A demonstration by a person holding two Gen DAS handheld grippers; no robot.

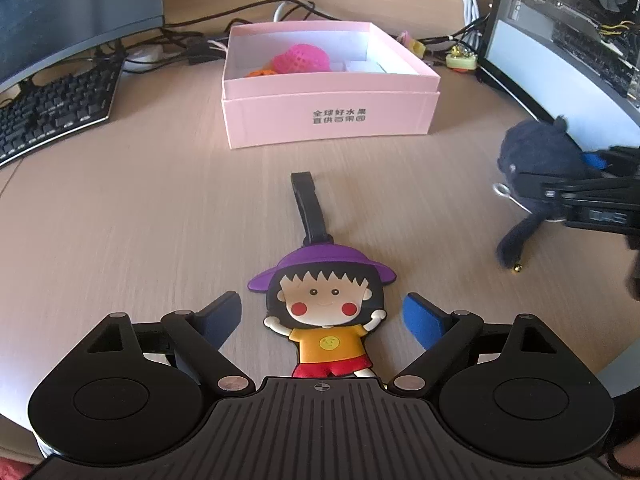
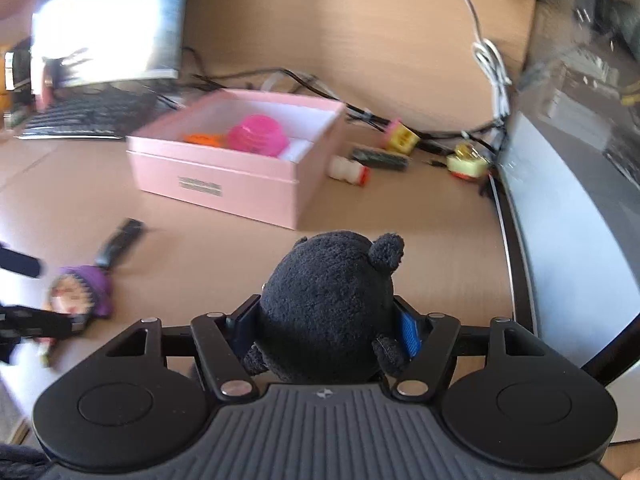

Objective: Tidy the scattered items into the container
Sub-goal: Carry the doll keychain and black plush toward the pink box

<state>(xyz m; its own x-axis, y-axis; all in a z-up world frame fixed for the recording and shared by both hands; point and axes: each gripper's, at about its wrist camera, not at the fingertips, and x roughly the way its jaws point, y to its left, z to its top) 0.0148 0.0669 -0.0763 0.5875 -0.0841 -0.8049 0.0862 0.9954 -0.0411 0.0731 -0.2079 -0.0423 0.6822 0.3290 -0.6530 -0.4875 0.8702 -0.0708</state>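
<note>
A flat rubber tag of a cartoon girl in a purple hat (image 1: 324, 312) lies on the wooden desk, its black strap pointing toward the pink box (image 1: 328, 116). My left gripper (image 1: 324, 316) is open and straddles the tag, its pads clear of it on both sides. My right gripper (image 2: 326, 320) is shut on a dark plush toy (image 2: 328, 300), pads pressing its flanks. In the left wrist view the plush toy (image 1: 536, 152) shows at the right, its tail dangling. The pink box (image 2: 216, 184) holds a pink mesh ball (image 2: 258, 134), an orange piece and something white.
A keyboard (image 1: 52, 116) and monitor (image 1: 72, 12) stand at the left. A computer case (image 1: 560, 40) stands at the right. Cables run behind the box. A small white bottle (image 2: 348, 169), a yellow cube (image 2: 402, 139) and a yellow-green toy (image 2: 466, 164) lie right of the box.
</note>
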